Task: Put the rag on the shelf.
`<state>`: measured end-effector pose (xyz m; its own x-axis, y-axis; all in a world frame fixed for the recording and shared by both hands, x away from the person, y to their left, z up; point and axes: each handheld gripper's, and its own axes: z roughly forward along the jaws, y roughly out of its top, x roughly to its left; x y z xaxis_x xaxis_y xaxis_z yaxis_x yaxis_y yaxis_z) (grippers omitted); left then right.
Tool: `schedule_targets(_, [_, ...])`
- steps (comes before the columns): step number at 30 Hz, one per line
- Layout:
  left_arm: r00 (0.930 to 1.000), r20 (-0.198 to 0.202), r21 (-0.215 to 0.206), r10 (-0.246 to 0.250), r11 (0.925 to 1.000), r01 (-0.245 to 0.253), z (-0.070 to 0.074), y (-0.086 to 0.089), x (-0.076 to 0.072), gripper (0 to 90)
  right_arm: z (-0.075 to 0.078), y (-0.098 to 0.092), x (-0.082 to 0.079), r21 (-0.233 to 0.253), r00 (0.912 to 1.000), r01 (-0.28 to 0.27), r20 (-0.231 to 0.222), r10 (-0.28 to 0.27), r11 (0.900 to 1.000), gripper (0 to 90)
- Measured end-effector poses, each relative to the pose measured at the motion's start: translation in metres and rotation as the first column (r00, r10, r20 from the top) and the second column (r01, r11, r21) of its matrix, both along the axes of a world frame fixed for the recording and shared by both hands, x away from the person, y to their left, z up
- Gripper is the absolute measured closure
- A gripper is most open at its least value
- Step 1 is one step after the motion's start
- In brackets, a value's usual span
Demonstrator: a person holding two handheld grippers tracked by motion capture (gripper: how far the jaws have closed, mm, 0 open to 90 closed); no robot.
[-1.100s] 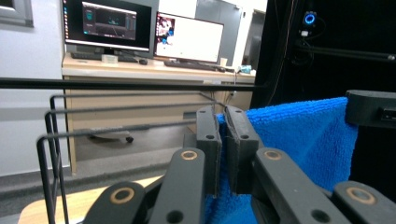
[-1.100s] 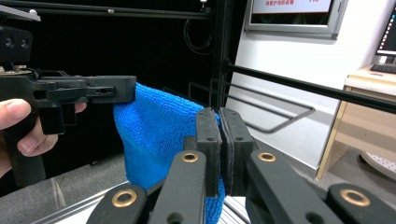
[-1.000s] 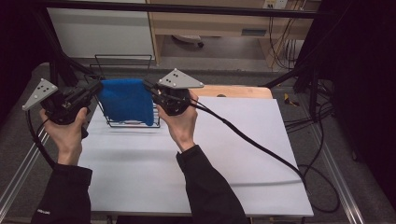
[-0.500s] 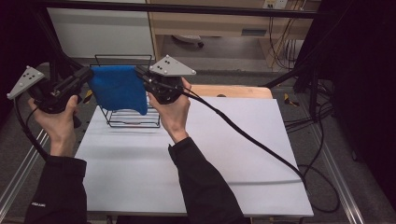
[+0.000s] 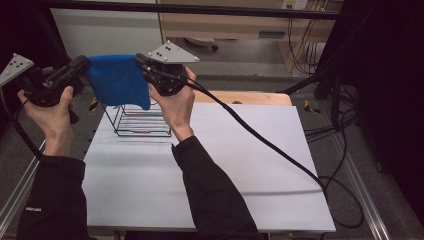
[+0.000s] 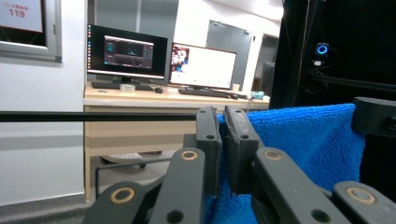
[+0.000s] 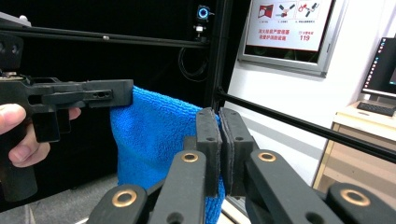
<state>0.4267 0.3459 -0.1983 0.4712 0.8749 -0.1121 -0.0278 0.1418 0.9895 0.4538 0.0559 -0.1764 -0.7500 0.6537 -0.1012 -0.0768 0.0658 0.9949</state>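
Blue cloth pinched between both tongs, above wire basket

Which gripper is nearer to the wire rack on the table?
Right. The right gripper is above the wire rack; the left gripper is off its left side.

Upper part of wire rack is hidden by blue cloth; cloth's bottom edge is cut off in both gripper views.

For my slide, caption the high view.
Two hand-held claws, left and right, stretch a blue towel above a wire rack.
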Motion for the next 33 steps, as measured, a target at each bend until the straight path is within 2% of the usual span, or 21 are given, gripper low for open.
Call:
schedule_targets(11, [0.9998, 0.013, -0.004, 0.015, 0.9999, -0.015, 0.019, 0.005, 0.010, 85.1, 0.019, 0.008, 0.009, 0.005, 0.9999, 0.004, 0.012, -0.004, 1.000, 87.6])
schedule_targets(15, [0.9994, 0.030, -0.001, 0.019, 0.9998, -0.019, 0.027, 0.005, 0.013, 85.2, 0.024, 0.009, 0.014, 0.018, 0.9999, 0.009, 0.015, -0.009, 1.000, 87.6])
schedule_targets(22, [0.9990, 0.036, 0.001, 0.026, 0.9997, -0.026, 0.036, 0.003, 0.022, 85.1, 0.036, 0.009, 0.024, 0.029, 0.9995, 0.024, 0.022, -0.024, 0.999, 87.6])
schedule_targets(33, [0.9986, 0.044, 0.006, 0.029, 0.9996, -0.029, 0.045, -0.004, 0.043, 85.1, 0.042, 0.005, 0.041, 0.038, 0.9983, 0.051, 0.027, -0.052, 0.998, 87.6])
